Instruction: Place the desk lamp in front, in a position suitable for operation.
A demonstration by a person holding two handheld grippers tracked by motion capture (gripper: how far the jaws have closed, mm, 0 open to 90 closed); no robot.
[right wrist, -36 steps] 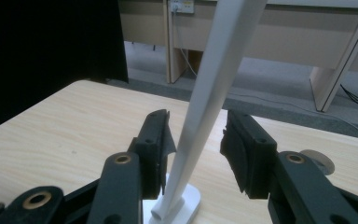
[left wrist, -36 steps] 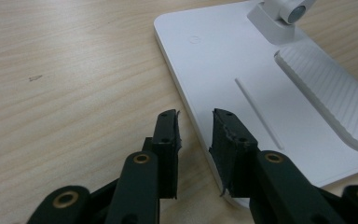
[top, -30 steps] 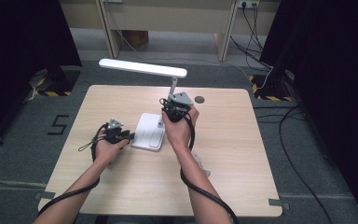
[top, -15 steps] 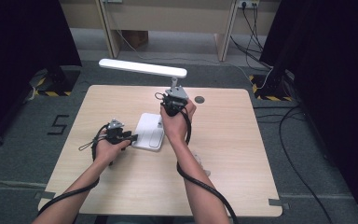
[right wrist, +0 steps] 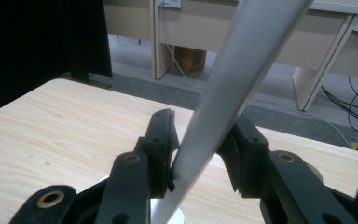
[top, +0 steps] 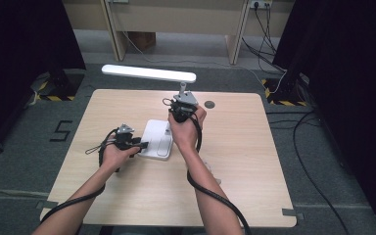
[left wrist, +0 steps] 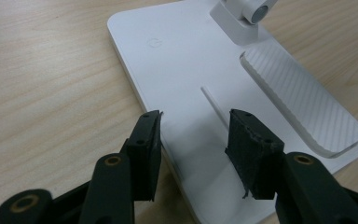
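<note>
High view: desk lamp (top: 157,139) mid-table (top: 254,161), white base flat on the wood, lamp arm (top: 182,90) rising at the base's far right corner, light bar (top: 148,73) level above the base's far edge.

Left gripper (top: 139,145) at the base's left edge; left gripper view: base (left wrist: 191,74) between jaws just opened wider, pads clear of it, no clamp.

Right gripper (top: 180,105) up on the arm; right gripper view: arm (right wrist: 223,84) slanting between jaws just closing in, near pad touching, far pad seemingly off. Not yet a firm hold.

Step, as judged: steadying base, taking arm to tilt or fold. Next: close right on arm, pin base again, swing slowly so base stays down.

Hard to make out: hinge behind right hand (top: 186,129); far pad contact; small dark disc (top: 209,104) right of arm, unidentifiable. Power mark (left wrist: 154,42) faint on base.
</note>
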